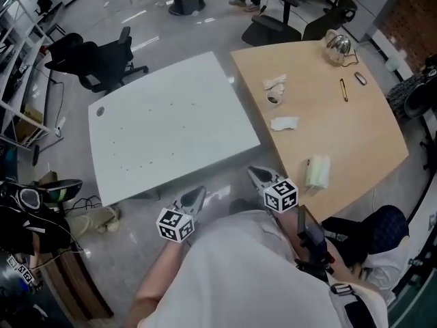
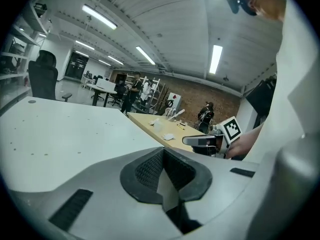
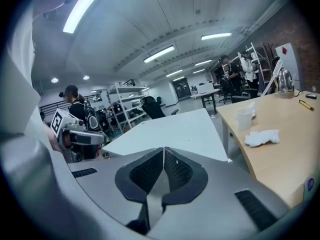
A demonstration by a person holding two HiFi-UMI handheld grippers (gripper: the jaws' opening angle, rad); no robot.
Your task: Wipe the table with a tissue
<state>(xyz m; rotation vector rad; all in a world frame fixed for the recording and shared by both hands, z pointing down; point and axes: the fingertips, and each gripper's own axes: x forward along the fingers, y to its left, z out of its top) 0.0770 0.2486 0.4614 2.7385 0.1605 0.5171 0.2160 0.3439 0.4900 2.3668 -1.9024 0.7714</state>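
I keep the left gripper (image 1: 193, 198) and the right gripper (image 1: 260, 178) low in front of me, jaws fully closed on nothing. Their marker cubes (image 1: 280, 195) show black-and-white square patterns. The crumpled tissue (image 1: 284, 123) lies on the wooden desk (image 1: 355, 142) near a white cup (image 1: 274, 98), well apart from both grippers.

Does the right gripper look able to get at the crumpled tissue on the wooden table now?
Probably yes: the right gripper hangs shut by the edge of the wooden table, with only bare tabletop between it and the crumpled tissue. Its jaws must open first.
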